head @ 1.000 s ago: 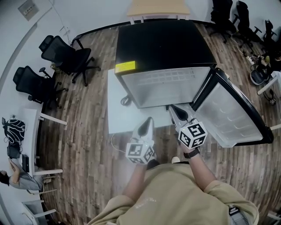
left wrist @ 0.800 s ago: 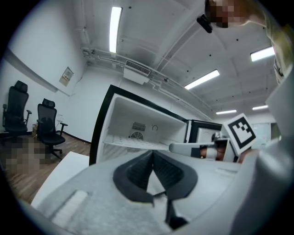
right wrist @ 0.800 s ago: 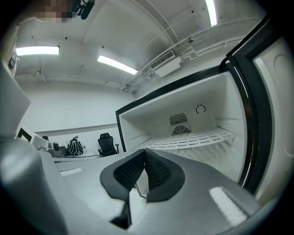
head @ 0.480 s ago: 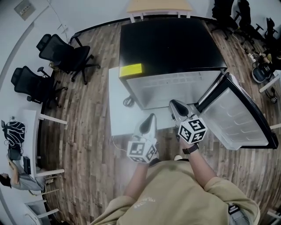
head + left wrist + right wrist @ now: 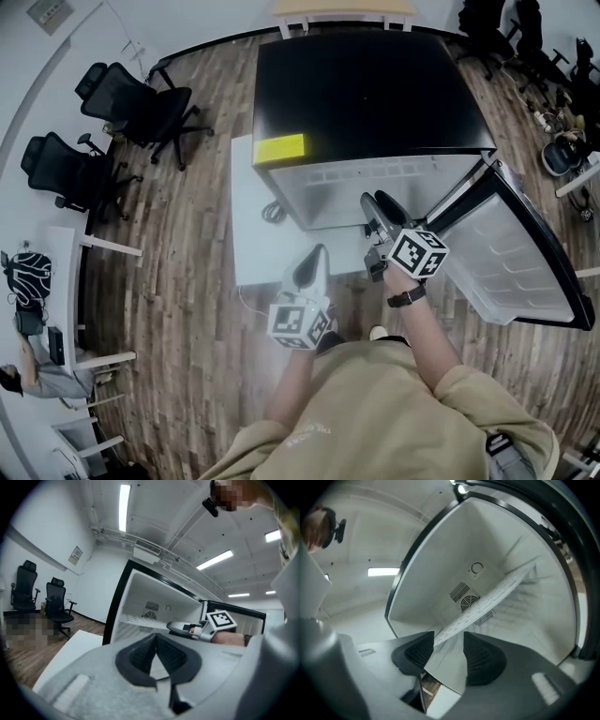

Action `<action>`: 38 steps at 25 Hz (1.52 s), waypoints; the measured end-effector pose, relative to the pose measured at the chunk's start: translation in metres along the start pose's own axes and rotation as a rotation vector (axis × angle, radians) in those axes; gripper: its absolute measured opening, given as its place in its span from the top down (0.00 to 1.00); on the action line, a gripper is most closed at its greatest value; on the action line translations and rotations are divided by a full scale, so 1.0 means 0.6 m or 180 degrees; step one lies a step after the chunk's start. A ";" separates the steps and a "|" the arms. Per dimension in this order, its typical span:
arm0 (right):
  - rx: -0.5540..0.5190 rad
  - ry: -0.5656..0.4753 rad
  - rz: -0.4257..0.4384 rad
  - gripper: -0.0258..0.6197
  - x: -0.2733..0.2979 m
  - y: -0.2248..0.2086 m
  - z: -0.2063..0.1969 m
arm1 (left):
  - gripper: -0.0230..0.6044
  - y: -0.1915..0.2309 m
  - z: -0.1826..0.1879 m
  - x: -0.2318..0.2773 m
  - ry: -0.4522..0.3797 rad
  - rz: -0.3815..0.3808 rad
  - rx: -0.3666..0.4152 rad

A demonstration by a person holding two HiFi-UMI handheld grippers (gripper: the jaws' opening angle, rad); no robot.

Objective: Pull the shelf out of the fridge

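1. The fridge [image 5: 366, 94] is a boxy cabinet with a glossy black top and a smooth white plastic interior. It stands on the floor [image 5: 187, 244] of streaked wood planks. Its door [image 5: 511, 253] is swung open to the right, with a ribbed white lining.
2. The shelf [image 5: 487, 602] is a thin, flat white panel with fine slots. It sits inside the fridge and reaches from the near opening to the back wall, where there is a round fan grille [image 5: 469, 603].
3. The right hand-held gripper [image 5: 449, 637] is at the fridge mouth. Its ridged black pads are opening, and the shelf's near edge lies at one pad tip, unclamped.
4. The left hand-held gripper [image 5: 156, 637] hangs nearer, over a flat white panel [image 5: 253, 234] on the floor. Its jaw tips are pressed together on nothing.
5. A yellow rectangular label [image 5: 278, 147] sits at the fridge top's near left corner.
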State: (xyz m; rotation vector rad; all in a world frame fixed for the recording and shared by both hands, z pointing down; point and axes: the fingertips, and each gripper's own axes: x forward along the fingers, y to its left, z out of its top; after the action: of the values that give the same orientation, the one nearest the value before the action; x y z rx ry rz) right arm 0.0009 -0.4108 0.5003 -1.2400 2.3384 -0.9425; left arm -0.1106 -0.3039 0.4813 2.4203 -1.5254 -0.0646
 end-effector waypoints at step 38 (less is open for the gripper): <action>0.2296 -0.1471 -0.0162 0.85 0.145 -0.130 0.104 | 0.96 0.043 0.036 -0.036 -0.0138 0.0342 -0.0096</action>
State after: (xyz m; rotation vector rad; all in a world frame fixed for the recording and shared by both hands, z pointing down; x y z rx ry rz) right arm 0.0340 -0.5387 0.5100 -1.0558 1.4235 -1.2071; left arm -0.1466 -0.2993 0.4649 2.3238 -1.6581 -0.1182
